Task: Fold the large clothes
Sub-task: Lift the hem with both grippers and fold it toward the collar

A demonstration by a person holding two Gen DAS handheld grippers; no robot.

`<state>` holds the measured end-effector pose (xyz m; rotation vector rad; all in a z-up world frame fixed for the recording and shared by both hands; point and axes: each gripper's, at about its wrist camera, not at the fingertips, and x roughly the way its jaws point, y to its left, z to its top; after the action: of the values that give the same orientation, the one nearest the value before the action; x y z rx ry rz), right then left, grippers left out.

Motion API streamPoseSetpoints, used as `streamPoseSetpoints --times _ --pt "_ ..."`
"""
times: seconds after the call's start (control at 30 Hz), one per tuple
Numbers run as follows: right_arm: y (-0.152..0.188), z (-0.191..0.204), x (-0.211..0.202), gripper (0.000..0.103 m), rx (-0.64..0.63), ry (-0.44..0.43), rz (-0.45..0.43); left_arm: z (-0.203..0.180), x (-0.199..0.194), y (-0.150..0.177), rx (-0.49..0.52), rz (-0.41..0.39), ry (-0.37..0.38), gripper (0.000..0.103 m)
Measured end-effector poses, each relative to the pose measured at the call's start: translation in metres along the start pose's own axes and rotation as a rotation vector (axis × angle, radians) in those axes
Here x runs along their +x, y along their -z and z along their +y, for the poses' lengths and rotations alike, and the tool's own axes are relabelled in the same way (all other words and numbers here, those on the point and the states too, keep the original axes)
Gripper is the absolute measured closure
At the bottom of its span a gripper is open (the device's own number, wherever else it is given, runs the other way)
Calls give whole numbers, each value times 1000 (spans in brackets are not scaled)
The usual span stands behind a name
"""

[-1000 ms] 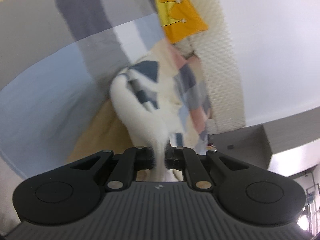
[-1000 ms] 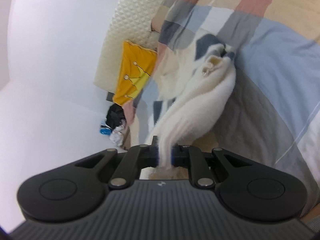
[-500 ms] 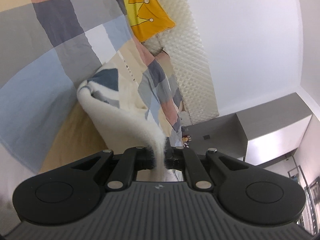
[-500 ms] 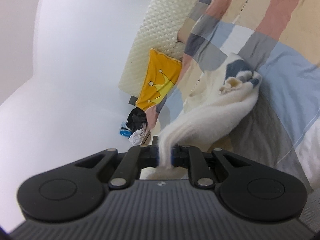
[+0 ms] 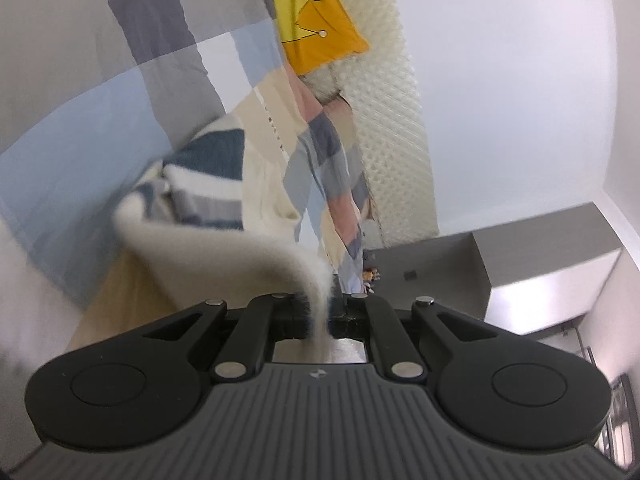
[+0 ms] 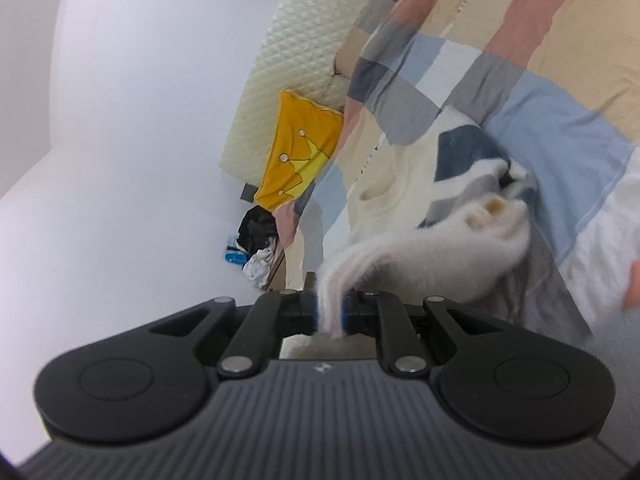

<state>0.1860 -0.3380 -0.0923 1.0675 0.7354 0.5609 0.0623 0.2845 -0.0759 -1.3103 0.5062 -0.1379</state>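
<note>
We are holding a fleecy cream garment (image 5: 224, 248) above the checked bedspread (image 5: 80, 128), one edge in each tool. Our left gripper (image 5: 320, 316) is clamping a thin pinch of the fuzzy cream fabric, its jaws pressed tight together around it. Our right gripper (image 6: 330, 312) is pinching another bunched strip of the same garment (image 6: 440, 248), jaws nearly together with the fabric between them. The piece is looking soft and woolly on the side facing us, while its far part is showing dark blue, grey and white bands. It is sagging from the jaws toward the bed and curling over on itself there. Beyond it, a yellow cushion (image 5: 316, 28) with a crown drawing is leaning against the quilted cream headboard (image 5: 396, 128).
</note>
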Motion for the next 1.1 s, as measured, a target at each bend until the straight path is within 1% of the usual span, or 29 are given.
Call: streamPoseSetpoints --times 0.03,0.13,0.33,0.43,0.5,0.57,0.63,0.8,0.93,1.1 --pt "-6 -3 7 89 20 7 -1 -2 12 -9 -11 1 -8 96" --pt "-30 -6 38 89 67 35 -12 -15 52 -40 13 -5 -38 95" --pt "-79 -4 99 89 89 94 -29 -36 136 -99 64 -13 -99 95" --pt "-99 -9 128 89 94 128 -38 -34 187 -129 70 -13 -133 95" --pt "-112 -15 150 89 102 152 -38 -30 215 -145 67 -12 -151 95" --pt "-125 -22 173 89 98 178 -34 -27 241 -160 85 -5 -175 95" --pt "-137 -31 194 89 106 188 -26 -20 265 -176 92 -2 -181 95" --pt "-161 -50 249 89 91 210 -16 7 323 -211 101 1 -233 95" --pt "-172 -79 291 90 101 225 -8 37 364 -238 68 1 -237 95" --pt "-181 -109 323 90 94 252 10 59 405 -261 118 6 -247 95"
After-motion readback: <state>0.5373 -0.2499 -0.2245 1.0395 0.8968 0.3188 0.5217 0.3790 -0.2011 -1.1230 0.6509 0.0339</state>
